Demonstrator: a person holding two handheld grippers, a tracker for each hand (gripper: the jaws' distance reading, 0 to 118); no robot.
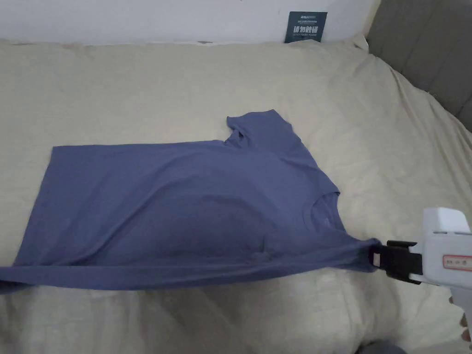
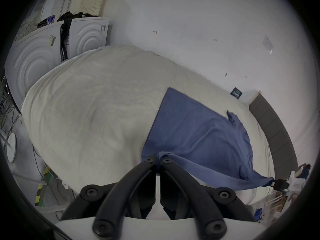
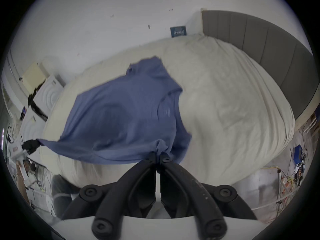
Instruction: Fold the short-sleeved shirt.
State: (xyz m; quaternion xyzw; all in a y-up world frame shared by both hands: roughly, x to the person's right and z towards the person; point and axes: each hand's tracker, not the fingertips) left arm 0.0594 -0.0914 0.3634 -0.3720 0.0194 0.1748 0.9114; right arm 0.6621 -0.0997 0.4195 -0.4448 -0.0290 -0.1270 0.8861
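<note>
Writing: a dark teal card [image 1: 305, 26] leans against the white wall [image 1: 138, 18] at the far edge of the bed [image 1: 184, 83]; it carries pale lettering, too small to make out. A red-edged label sits on the white body of the right gripper [image 1: 379, 258] — its print is not legible. In the left gripper view, two white appliances [image 2: 86, 34] beside the bed bear small stickers, also unreadable.

Jaws: the right gripper's black jaws are clenched on bunched blue cloth at the shoulder end of the shirt [image 1: 184, 203], near the collar. In its own view the right gripper [image 3: 158, 157] shows both jaws pressed together with a gather of fabric between the tips. The left gripper [image 2: 157, 159] is likewise clamped — a wad of the hem corner is pinched at the tips.

Position of the shirt: it lies on the cream bedsheet, collar toward the grey headboard [image 1: 428, 50], hem to the left. The far half rests flat, one short sleeve [image 1: 262, 129] spread on the sheet. The near edge is stretched taut between the two grippers and raised off the bed.
</note>
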